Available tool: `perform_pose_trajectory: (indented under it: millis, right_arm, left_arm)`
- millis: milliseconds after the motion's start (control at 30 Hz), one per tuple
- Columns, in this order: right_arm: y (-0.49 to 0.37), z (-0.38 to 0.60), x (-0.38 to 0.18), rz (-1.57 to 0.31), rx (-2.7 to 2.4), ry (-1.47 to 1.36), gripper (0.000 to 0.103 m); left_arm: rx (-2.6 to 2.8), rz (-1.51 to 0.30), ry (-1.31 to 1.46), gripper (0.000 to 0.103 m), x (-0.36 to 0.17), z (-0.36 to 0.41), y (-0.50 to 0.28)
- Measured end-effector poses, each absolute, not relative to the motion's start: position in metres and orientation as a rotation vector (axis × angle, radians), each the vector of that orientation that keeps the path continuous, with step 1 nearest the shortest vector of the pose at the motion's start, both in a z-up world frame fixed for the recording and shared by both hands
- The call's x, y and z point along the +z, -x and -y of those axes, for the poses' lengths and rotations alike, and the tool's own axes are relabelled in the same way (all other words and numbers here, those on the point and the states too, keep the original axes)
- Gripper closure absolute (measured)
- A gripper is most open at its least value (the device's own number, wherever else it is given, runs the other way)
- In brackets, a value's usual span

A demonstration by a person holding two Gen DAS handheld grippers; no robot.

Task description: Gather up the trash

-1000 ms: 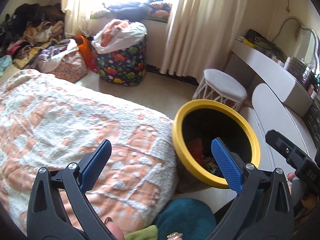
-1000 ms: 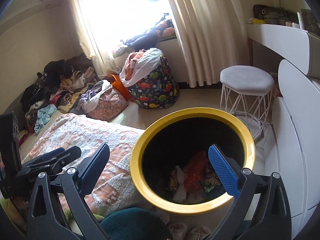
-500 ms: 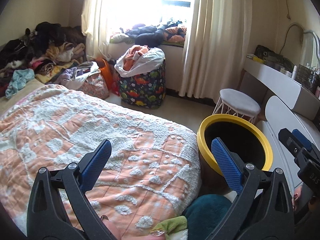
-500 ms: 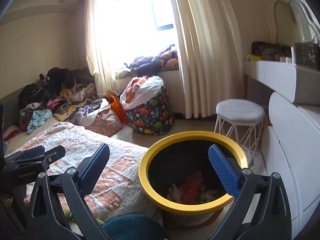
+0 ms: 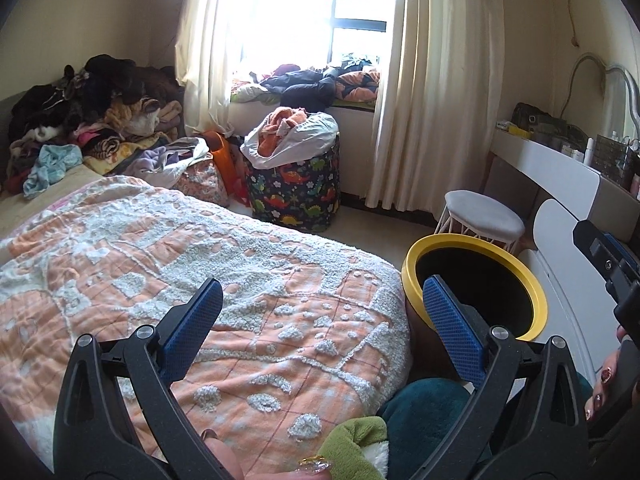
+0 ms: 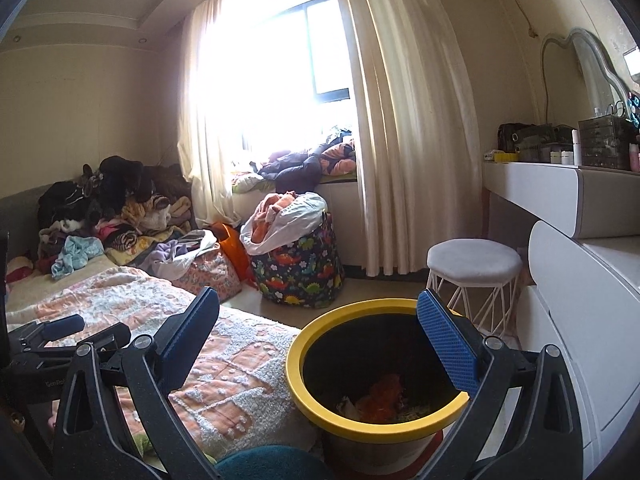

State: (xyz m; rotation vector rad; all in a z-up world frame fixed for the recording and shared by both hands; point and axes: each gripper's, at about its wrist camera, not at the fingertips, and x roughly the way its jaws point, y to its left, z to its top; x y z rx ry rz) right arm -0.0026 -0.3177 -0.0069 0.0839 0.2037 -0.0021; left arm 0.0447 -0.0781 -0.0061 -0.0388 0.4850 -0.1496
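Note:
A yellow-rimmed black trash bin (image 6: 296, 372) stands on the floor beside the bed; crumpled orange and pale trash (image 6: 380, 398) lies at its bottom. In the left wrist view the same bin (image 5: 536, 296) is at the right, its inside dark. My left gripper (image 5: 320, 316) is open above the orange-and-white bedspread (image 5: 200, 264), nothing between its blue pads. My right gripper (image 6: 320, 332) is open too, held above and just in front of the bin, empty. The right gripper's body (image 5: 608, 264) shows at the right edge of the left wrist view, a hand (image 5: 604, 384) on it.
A white stool (image 6: 472, 260) stands behind the bin, a white dresser (image 6: 568, 280) at right. A dinosaur-print laundry bag (image 6: 300, 268) and clothes piles (image 6: 116, 216) sit by the curtained window. A teal cushion (image 5: 432, 412) and green plush (image 5: 352, 440) lie near me.
Both grippers have lifted and tilted upward, away from the bin; the view now takes in more of the window and room. Both stayed open and empty.

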Motion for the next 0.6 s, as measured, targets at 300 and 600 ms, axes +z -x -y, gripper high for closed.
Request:
perform_pose_trajectory:
  millis: [300,600]
  right_arm:
    - [0.0052,0.3136,-0.0066,-0.21,-0.002,-0.079,0.007]
    - [0.0057,0.3132,-0.0076,-0.206,0.003,-0.079,0.007]
  left_arm:
    - [-0.148,-0.482,0.049,0.011,-0.0059,0.0777,-0.0414]
    - [-0.15,-0.479,0.052,0.011,-0.0059,0.0772,-0.0409]
